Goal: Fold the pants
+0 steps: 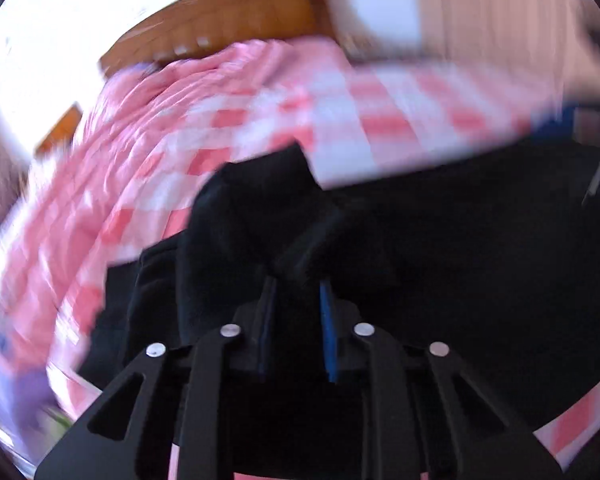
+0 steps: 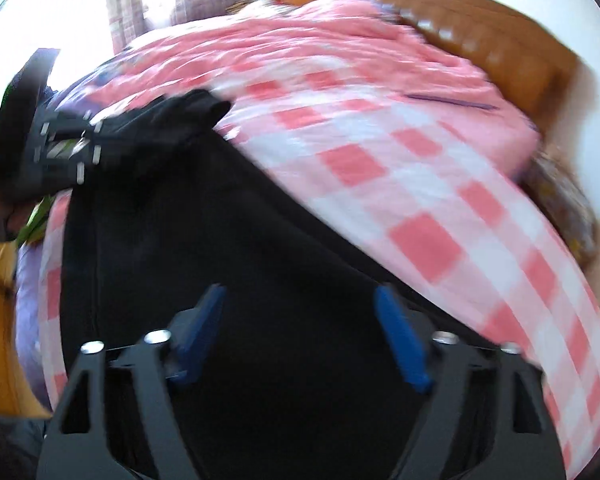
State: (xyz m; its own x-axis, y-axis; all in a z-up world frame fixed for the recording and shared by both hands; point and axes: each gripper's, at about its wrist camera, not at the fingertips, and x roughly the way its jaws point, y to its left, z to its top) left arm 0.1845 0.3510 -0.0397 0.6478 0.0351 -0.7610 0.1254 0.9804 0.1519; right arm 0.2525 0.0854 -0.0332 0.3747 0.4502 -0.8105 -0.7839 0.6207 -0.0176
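Black pants (image 1: 440, 248) lie spread over a pink and white checked bedcover (image 1: 228, 120). My left gripper (image 1: 297, 285) has its blue pads close together, pinching a raised bunch of the black fabric. In the right wrist view the pants (image 2: 204, 232) fill the lower middle, with one corner (image 2: 198, 106) lifted at the upper left beside the left gripper (image 2: 66, 140). My right gripper (image 2: 299, 291) hovers over the flat black cloth with its blue fingers (image 2: 398, 336) wide apart and nothing pressed between them. Both views are blurred.
A wooden headboard (image 2: 496, 44) runs along the far side of the bed, with a bright white wall behind it. A hand (image 2: 4, 216) holds the left gripper at the left edge. Curtains (image 2: 148, 4) hang beyond the bed.
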